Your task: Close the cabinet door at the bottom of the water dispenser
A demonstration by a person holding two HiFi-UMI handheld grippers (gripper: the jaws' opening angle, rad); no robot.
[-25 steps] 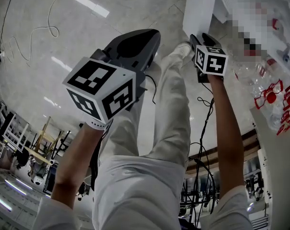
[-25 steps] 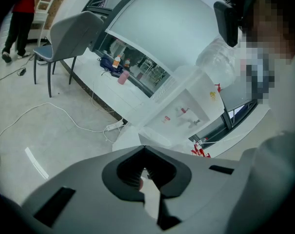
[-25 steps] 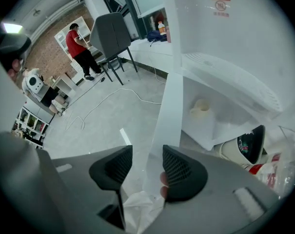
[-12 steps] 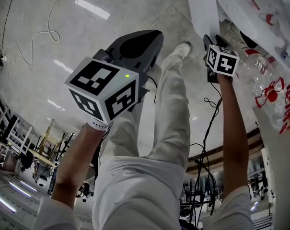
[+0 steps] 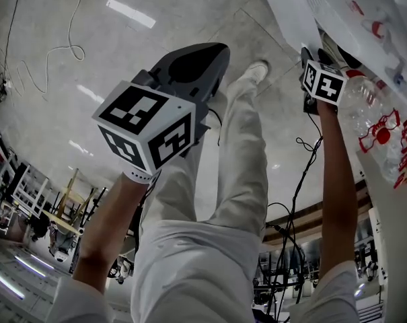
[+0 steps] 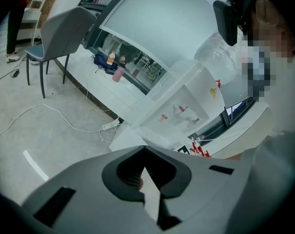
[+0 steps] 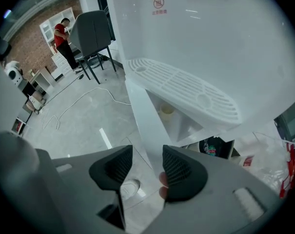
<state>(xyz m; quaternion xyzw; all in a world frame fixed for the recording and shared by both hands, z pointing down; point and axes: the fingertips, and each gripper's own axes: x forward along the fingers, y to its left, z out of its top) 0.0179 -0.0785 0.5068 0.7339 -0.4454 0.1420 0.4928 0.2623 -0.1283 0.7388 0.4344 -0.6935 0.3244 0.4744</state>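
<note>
The white water dispenser (image 5: 364, 12) stands at the head view's upper right, and its drip tray (image 7: 181, 89) shows in the right gripper view. Under the tray the bottom cabinet is open, with a cup (image 7: 167, 110) inside. The white cabinet door (image 7: 145, 126) is seen edge-on and runs down between my right gripper's jaws. My right gripper (image 7: 147, 152) (image 5: 317, 51) is open around that edge; the door lies against the right-hand jaw with a gap to the other. My left gripper (image 5: 216, 51) (image 6: 143, 149) hangs over the floor at the left, shut on nothing, well away from the dispenser.
A clear water jug (image 5: 371, 120) with red print sits on the dispenser. A cable (image 5: 48, 46) loops over the tiled floor, and a power strip (image 6: 110, 126) lies by the wall. A grey chair (image 7: 91, 33) and a person in red (image 7: 64, 33) are farther off.
My right gripper has moved up and to the right in the head view, closer in under the dispenser. The left gripper has hardly moved.
</note>
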